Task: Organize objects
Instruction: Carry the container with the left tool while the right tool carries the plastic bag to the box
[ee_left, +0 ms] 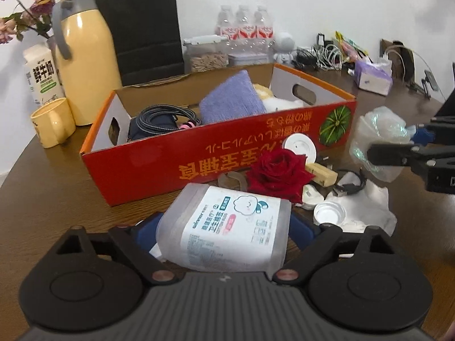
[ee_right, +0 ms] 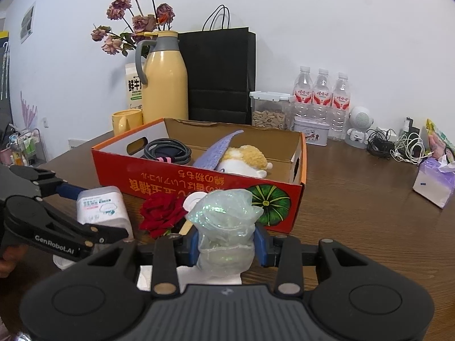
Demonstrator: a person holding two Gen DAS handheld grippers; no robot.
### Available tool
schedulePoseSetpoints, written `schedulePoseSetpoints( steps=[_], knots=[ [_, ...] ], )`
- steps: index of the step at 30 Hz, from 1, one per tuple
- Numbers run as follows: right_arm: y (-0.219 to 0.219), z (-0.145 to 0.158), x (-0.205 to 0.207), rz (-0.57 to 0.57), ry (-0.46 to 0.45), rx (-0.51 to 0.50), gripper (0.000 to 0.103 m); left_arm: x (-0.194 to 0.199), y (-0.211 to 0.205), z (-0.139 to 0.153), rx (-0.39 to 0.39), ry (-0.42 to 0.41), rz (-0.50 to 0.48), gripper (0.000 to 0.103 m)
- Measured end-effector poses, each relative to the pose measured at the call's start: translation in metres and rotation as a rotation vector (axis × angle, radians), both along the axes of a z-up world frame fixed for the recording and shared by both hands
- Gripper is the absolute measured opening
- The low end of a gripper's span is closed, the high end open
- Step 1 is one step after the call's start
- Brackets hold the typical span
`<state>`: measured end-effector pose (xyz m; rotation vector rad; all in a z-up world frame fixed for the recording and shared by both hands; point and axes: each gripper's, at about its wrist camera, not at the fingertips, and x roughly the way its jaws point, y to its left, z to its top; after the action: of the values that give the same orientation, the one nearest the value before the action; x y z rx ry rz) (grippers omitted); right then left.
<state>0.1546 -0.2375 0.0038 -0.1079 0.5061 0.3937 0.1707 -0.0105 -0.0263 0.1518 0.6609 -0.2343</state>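
Here, largest first.
Table point(ee_right: 355, 213): dark brown wood grain, lying under everything.
Cardboard box point(ee_right: 199, 187): a red, glossy-printed rectangular tray with plain kraft inside, sitting at twelve o'clock from both grippers and holding a coiled black cable point(ee_right: 166, 149), a ribbed purple cloth point(ee_right: 217, 149) and a fuzzy plush toy point(ee_right: 246, 160).
Cotton swab box point(ee_left: 227, 227): frosted, rounded plastic with a white label, lying tilted between the left gripper point(ee_left: 227, 227)'s widely spread blue pads; whether those pads are pressing on it, I cannot tell.
Plastic wrap point(ee_right: 226, 233): a crinkled, iridescent clear wad, standing pinched in the right gripper point(ee_right: 227, 248), whose jaws are partly closed on it.
Rose point(ee_left: 277, 174): velvety red petals, lying at twelve o'clock just beyond the swab box, against the cardboard box's front wall.
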Motion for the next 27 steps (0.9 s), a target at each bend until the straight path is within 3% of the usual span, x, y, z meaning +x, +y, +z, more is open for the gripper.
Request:
schedulePoseSetpoints(
  steps=[11,17,27],
  knots=[
    [0.003,0.004,-0.001,0.010,-0.006,-0.003,0.036,-0.015,0.000,0.017,-0.013,-0.068,0.017,0.090],
    [0.006,0.012,-0.002,0.020,-0.037,0.004,0.036,-0.029,0.000,0.044,-0.043,-0.180,0.028,0.090],
    [0.024,0.042,0.014,0.047,-0.128,0.009,0.036,-0.007,-0.003,0.082,-0.094,-0.268,0.121,0.090]
  ],
)
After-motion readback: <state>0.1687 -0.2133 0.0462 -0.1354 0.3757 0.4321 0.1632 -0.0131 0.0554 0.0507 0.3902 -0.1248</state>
